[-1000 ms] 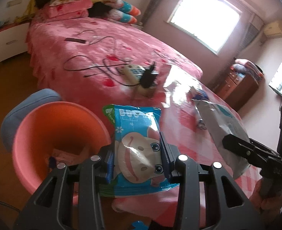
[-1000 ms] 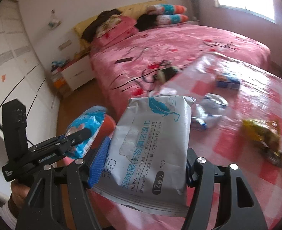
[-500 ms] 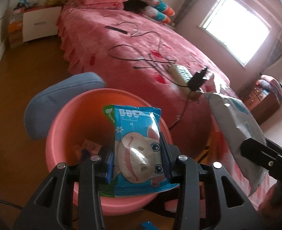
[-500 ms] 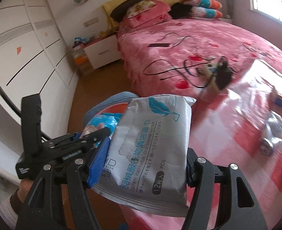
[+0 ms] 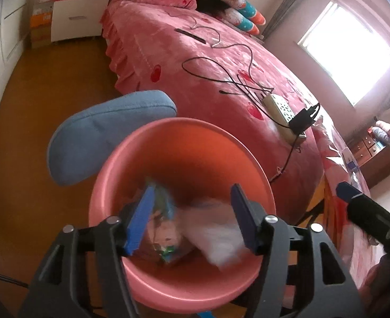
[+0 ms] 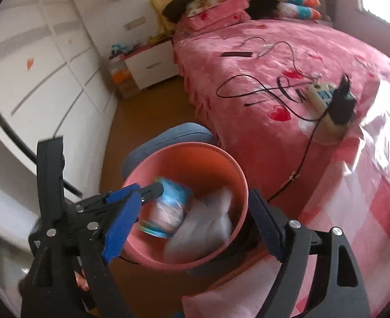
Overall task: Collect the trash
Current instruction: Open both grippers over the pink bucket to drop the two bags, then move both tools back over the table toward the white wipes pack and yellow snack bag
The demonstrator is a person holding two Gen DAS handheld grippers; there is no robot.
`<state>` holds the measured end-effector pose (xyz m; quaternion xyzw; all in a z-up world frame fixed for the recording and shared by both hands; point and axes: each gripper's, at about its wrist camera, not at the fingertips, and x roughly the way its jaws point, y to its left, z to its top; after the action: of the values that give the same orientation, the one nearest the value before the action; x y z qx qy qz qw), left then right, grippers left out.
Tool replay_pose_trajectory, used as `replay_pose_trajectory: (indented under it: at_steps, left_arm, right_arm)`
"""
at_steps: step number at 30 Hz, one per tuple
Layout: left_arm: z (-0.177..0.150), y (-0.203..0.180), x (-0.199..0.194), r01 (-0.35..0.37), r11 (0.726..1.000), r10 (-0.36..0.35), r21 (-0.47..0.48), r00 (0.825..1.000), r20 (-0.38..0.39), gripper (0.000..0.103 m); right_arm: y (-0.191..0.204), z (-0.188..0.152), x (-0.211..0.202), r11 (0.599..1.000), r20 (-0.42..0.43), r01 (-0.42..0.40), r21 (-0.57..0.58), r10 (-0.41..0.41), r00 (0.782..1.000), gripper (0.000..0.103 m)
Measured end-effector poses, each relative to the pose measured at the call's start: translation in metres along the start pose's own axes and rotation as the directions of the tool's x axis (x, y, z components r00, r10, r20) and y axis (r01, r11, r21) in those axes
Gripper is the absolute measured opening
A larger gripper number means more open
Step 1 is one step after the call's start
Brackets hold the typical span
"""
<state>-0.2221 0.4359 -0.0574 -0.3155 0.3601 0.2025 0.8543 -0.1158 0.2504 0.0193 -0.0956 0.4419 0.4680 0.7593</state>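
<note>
Now both loads are being let go over the bin. Nearest, the left hand-held gripper (image 5: 191, 216) has its jaws opening, nothing pressed between them, and the right hand-held gripper (image 6: 192, 217) is likewise opening and empty. Just beyond, the blue snack packet (image 6: 168, 208) and the grey wipes pack (image 6: 202, 225) blur inside the pink bin (image 5: 187, 140). Farther off, the checked surface (image 6: 375, 185) probably holds more trash, so the next move likely calls for swinging back there.

Pink heart-print bed (image 5: 195, 61) is a mess of black cables (image 5: 221, 74), with a white power strip (image 5: 279, 108) and a black adapter (image 5: 304, 118) plugged in. Blue cushion (image 5: 107, 129) on the wood floor (image 5: 49, 92), white nightstand (image 6: 152, 66) by the pillows (image 6: 213, 10).
</note>
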Motion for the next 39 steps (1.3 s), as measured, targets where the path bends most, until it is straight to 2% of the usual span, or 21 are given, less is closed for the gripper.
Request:
replay_pose_trajectory:
  at_steps: [6, 15, 25, 28, 39]
  left_arm:
    - [-0.001, -0.003, -0.002, -0.007, 1.0, 0.007, 0.016, 1.0, 0.006, 0.065]
    - [-0.003, -0.029, -0.01, -0.02, 0.997, 0.019, 0.076, 1.0, 0.01, 0.069]
    - [-0.004, -0.076, -0.035, -0.028, 0.984, 0.021, 0.173, 0.999, 0.042, 0.071]
    - [-0.007, -0.093, -0.043, -0.036, 0.979, 0.027, 0.202, 0.998, 0.05, 0.074]
    - [-0.019, -0.16, -0.058, -0.055, 0.944, 0.035, 0.326, 0.997, 0.068, 0.082]
  right_arm:
    - [-0.02, -0.005, -0.033, 0.995, 0.078, 0.084, 0.054, -0.088, 0.993, 0.085]
    - [-0.038, -0.026, -0.069, 0.985, 0.14, 0.157, 0.076, -0.167, 0.976, 0.086]
    - [-0.069, -0.057, -0.105, 0.976, 0.185, 0.167, 0.142, -0.192, 0.964, 0.089]
    - [-0.078, -0.065, -0.116, 0.974, 0.207, 0.164, 0.153, -0.194, 0.959, 0.089]
    - [-0.11, -0.089, -0.147, 0.965, 0.226, 0.19, 0.182, -0.229, 0.947, 0.089]
